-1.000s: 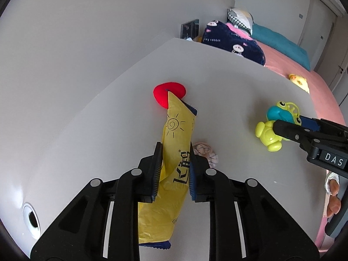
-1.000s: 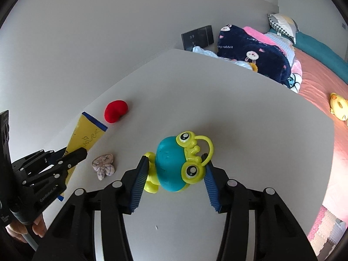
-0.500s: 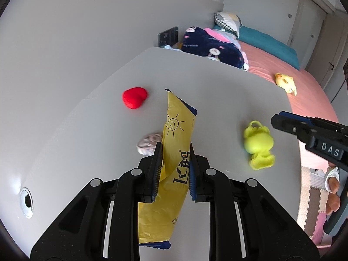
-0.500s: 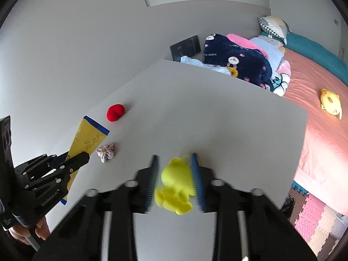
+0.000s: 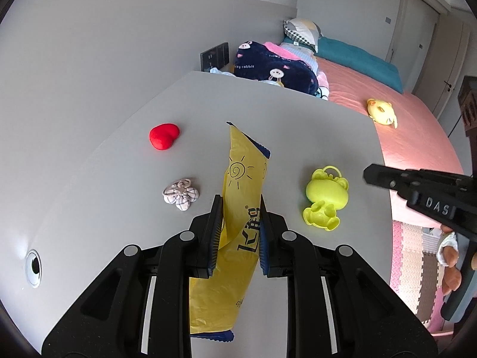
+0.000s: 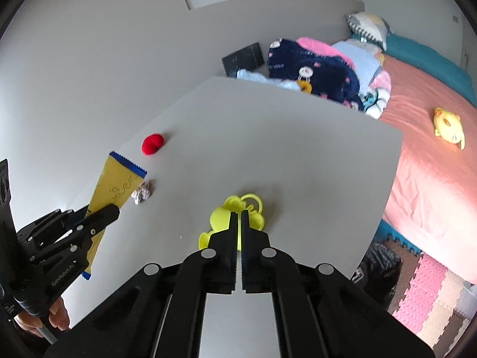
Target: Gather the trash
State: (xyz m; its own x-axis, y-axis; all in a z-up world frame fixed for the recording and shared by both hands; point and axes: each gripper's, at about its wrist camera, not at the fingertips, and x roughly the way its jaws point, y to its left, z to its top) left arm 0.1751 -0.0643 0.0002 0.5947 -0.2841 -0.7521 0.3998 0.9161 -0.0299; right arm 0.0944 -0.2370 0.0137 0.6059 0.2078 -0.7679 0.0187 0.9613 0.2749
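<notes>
Wrapper [image 5: 238, 208] pinched inside left hand-held gripper [image 5: 238, 226].

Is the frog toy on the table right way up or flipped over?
Flipped over. The frog toy lies on the table showing only its plain yellow underside and feet.

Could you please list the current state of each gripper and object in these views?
left gripper: shut on the yellow wrapper.
yellow wrapper: held above the table, pinched mid-length.
right gripper: shut, empty, above the frog toy.
frog toy: flipped, yellow underside up, lying on the table.
crumpled tissue: resting on the table.
red heart: resting on the table.
</notes>
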